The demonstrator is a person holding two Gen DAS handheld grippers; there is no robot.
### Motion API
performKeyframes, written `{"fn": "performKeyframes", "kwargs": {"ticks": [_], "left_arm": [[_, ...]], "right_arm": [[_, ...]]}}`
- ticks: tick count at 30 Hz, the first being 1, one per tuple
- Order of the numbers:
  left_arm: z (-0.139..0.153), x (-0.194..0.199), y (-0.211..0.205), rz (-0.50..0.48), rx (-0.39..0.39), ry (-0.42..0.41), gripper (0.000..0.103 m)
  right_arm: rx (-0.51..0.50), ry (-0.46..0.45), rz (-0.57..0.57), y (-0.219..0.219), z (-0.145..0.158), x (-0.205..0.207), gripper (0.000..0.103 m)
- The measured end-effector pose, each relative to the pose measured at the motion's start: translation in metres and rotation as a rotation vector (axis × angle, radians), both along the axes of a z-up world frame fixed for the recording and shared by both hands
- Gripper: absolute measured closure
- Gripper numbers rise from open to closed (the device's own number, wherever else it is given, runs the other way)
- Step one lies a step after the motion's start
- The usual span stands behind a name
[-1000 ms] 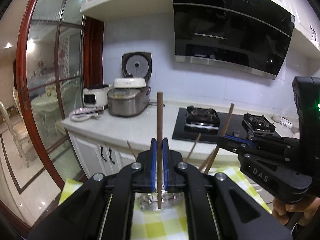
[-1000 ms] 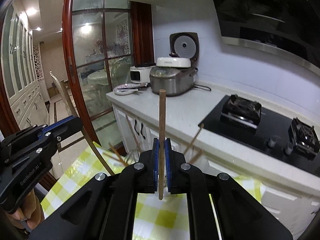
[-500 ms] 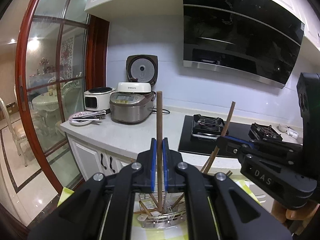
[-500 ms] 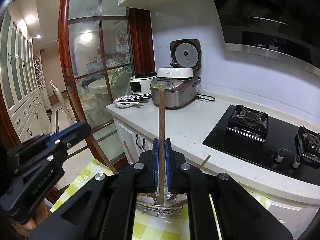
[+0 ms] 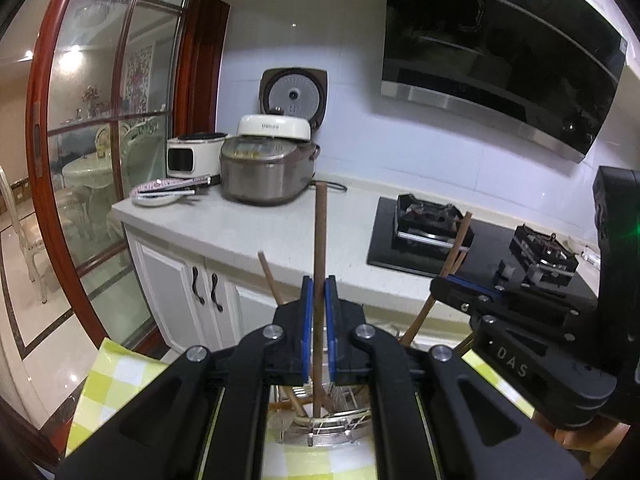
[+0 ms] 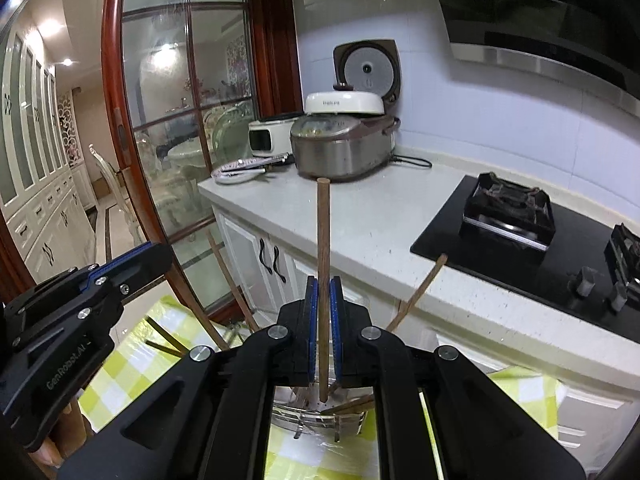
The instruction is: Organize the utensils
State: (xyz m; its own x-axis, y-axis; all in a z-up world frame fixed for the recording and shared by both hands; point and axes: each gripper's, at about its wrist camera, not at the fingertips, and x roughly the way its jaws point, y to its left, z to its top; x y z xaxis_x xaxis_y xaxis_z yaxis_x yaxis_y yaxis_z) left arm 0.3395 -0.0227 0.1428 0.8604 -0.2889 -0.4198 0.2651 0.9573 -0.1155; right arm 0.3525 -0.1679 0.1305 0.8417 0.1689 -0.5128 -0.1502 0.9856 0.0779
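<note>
In the left wrist view my left gripper is shut on an upright brown chopstick. Its lower end dips into a wire metal utensil holder that holds several leaning chopsticks. At the right of that view my right gripper grips a slanted chopstick. The right wrist view has my right gripper shut on a vertical chopstick, whose tip hangs at the mouth of the holder. The left gripper appears at the left there.
The holder stands on a yellow-green checked cloth. Behind it runs a white counter with a rice cooker, a plate and a black gas hob. A red-framed glass door is on the left. A hand shows at the lower right.
Both grippers have sunk and moved forward with their chopsticks. The holder has come into view under the jaws, and the sticks' lower ends now reach it.
</note>
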Motion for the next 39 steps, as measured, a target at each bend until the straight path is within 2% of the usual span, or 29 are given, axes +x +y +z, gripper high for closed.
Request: {"fn": "performKeyframes", "kwargs": {"ticks": [5,13,14,15,18,19,23,25,28,32,39], "left_arm": [[-0.016,0.006,0.002,-0.007,0.004,0.031,0.095],[-0.020,-0.004,0.007,-0.009,0.013,0.031,0.071],[-0.019,-0.007,0.009,-0.008,0.011,0.025,0.065],[-0.018,-0.010,0.010,-0.006,0.012,0.022,0.061],[-0.015,-0.021,0.013,0.002,0.019,0.007,0.055],[-0.014,-0.025,0.015,0.008,0.013,0.002,0.053],[-0.010,-0.041,0.022,0.020,-0.003,-0.008,0.049],[-0.008,-0.050,0.025,0.028,-0.009,-0.013,0.045],[-0.009,-0.070,0.032,0.054,-0.010,-0.027,0.038],[-0.021,-0.102,0.035,0.083,-0.003,-0.028,0.031],[-0.077,-0.160,0.018,0.110,0.033,0.010,0.022]], "right_arm": [[0.010,0.024,-0.015,-0.009,-0.020,0.002,0.095],[0.003,0.030,-0.037,-0.020,-0.033,-0.007,0.093],[0.004,0.028,-0.040,-0.022,-0.033,-0.010,0.093],[0.006,0.028,-0.042,-0.025,-0.033,-0.012,0.091],[0.018,0.015,-0.056,-0.033,-0.035,-0.025,0.071],[0.018,0.007,-0.057,-0.034,-0.035,-0.030,0.068],[0.011,-0.018,-0.068,-0.038,-0.035,-0.052,0.063],[0.022,-0.032,-0.081,-0.042,-0.035,-0.064,0.053],[0.026,-0.049,-0.108,-0.050,-0.038,-0.083,0.047],[0.023,-0.077,-0.151,-0.055,-0.050,-0.114,0.041],[-0.011,-0.146,-0.241,-0.052,-0.089,-0.170,0.030]]}}
